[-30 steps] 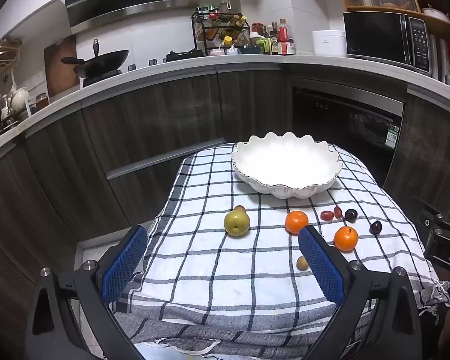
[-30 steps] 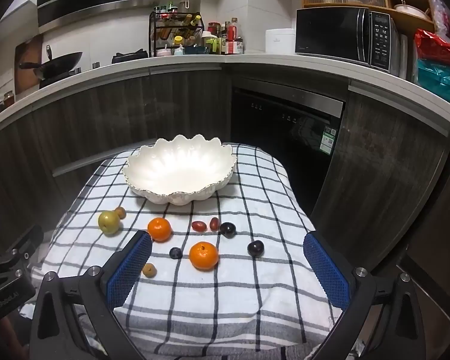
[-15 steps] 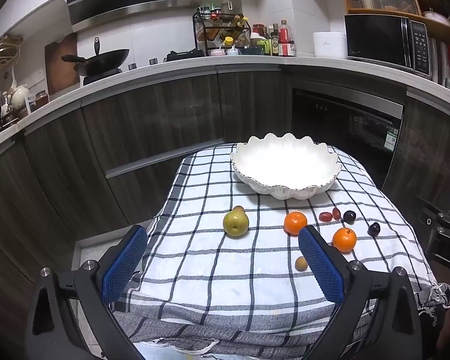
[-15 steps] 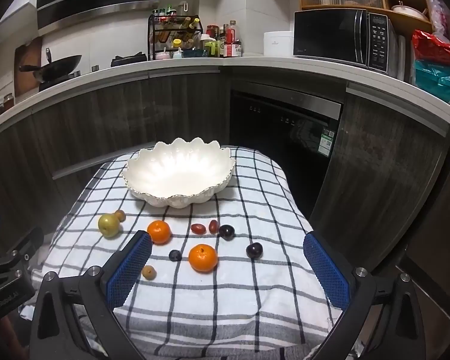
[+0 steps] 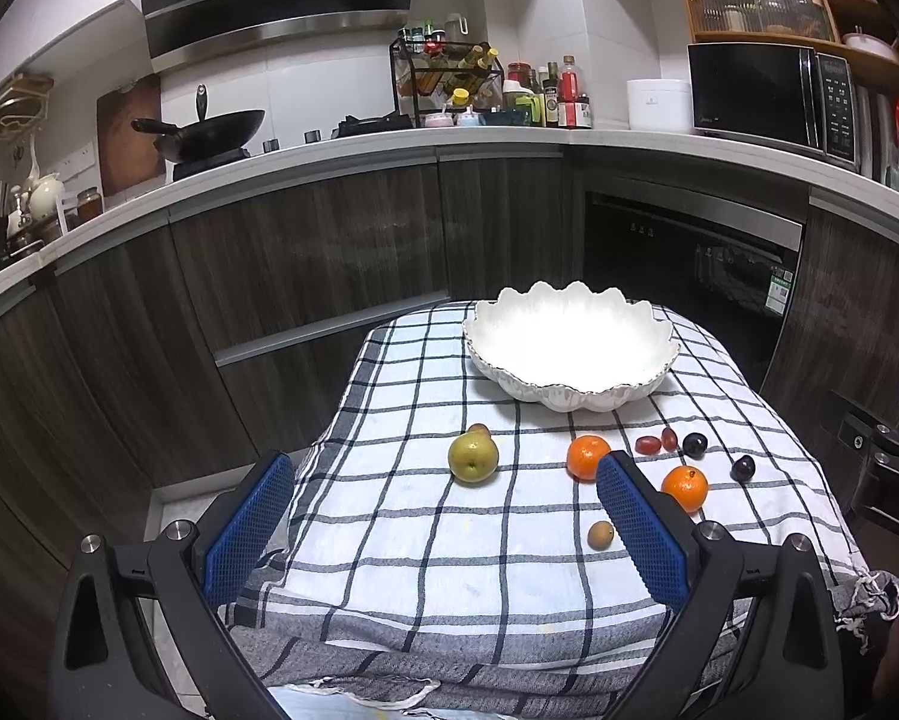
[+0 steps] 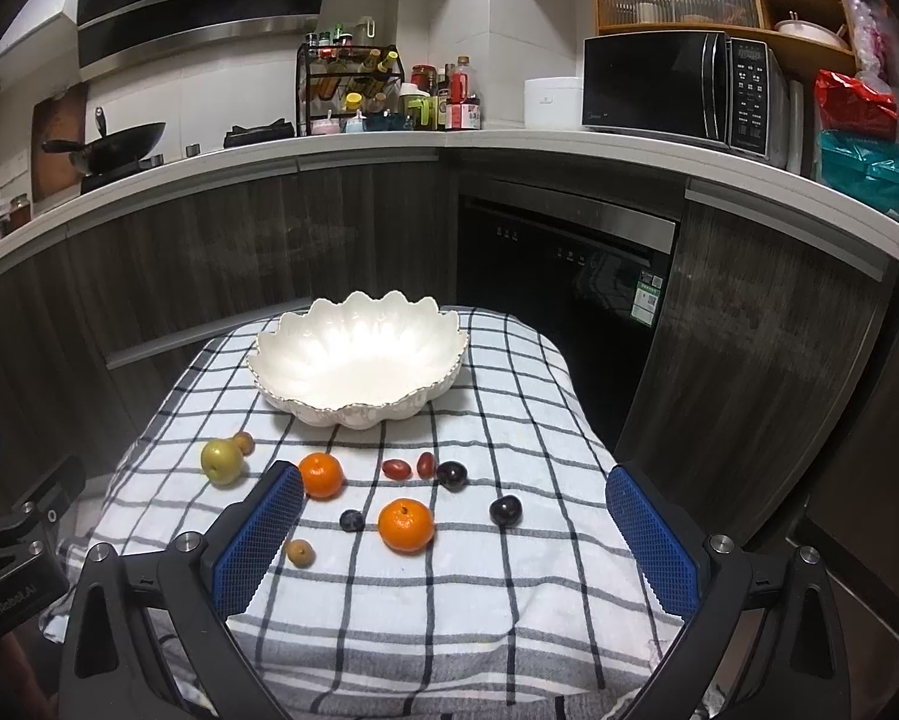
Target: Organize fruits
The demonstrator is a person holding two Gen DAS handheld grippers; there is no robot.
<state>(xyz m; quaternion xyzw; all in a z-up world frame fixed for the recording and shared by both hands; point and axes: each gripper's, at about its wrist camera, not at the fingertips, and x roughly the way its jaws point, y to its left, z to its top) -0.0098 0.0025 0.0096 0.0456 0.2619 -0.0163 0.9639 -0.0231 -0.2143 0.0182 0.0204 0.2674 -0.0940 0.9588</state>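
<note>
A white scalloped bowl (image 5: 569, 354) (image 6: 359, 369) stands empty at the back of a checked cloth. In front of it lie a green pear (image 5: 473, 457) (image 6: 222, 462), two oranges (image 5: 587, 456) (image 6: 405, 525), red grapes (image 6: 395, 468), dark plums (image 6: 505, 509) and small brown fruits (image 6: 299, 552). My left gripper (image 5: 443, 531) is open and empty, above the cloth's near edge. My right gripper (image 6: 455, 540) is open and empty, above the near fruits.
The cloth (image 6: 425, 612) covers a small table with drops on all sides. Dark cabinets (image 5: 305, 276) and an oven (image 6: 563, 276) stand behind it. The counter holds a wok (image 5: 209, 135), a spice rack (image 5: 449, 78) and a microwave (image 6: 683, 87).
Both grippers have backed slightly away from the table and risen a little; the fruits and bowl sit a bit lower in view. Nothing was grasped.
</note>
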